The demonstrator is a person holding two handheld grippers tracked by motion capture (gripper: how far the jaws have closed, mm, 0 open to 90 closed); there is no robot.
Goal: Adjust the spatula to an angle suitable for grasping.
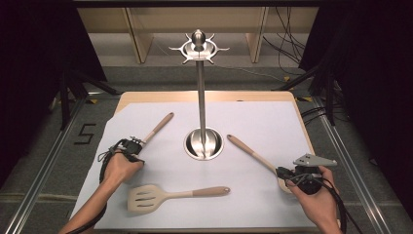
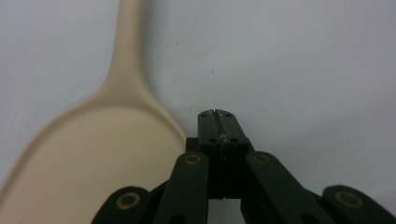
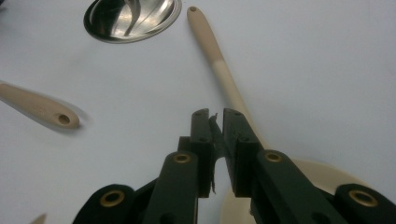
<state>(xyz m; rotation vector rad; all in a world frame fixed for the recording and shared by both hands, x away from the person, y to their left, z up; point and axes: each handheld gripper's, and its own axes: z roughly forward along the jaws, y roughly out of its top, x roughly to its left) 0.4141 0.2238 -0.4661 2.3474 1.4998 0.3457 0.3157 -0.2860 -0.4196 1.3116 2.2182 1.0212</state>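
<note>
A white sheet [image 1: 253,204] is spread over the table, with a steel utensil stand [image 1: 203,142] set at its centre. The left gripper [image 1: 138,142] is held over the spoon [image 1: 157,127] lying at the left; in the left gripper view its jaws are seen pressed together with nothing between them, just beside the spoon's bowl [image 2: 93,158]. The right gripper [image 1: 281,171] is held over the neck of a second spoon [image 1: 248,150] at the right; its jaws are drawn together, the handle [image 3: 219,65] being seen beyond them. A slotted spatula [image 1: 168,195] is laid on the near part of the sheet, apart from both grippers.
</note>
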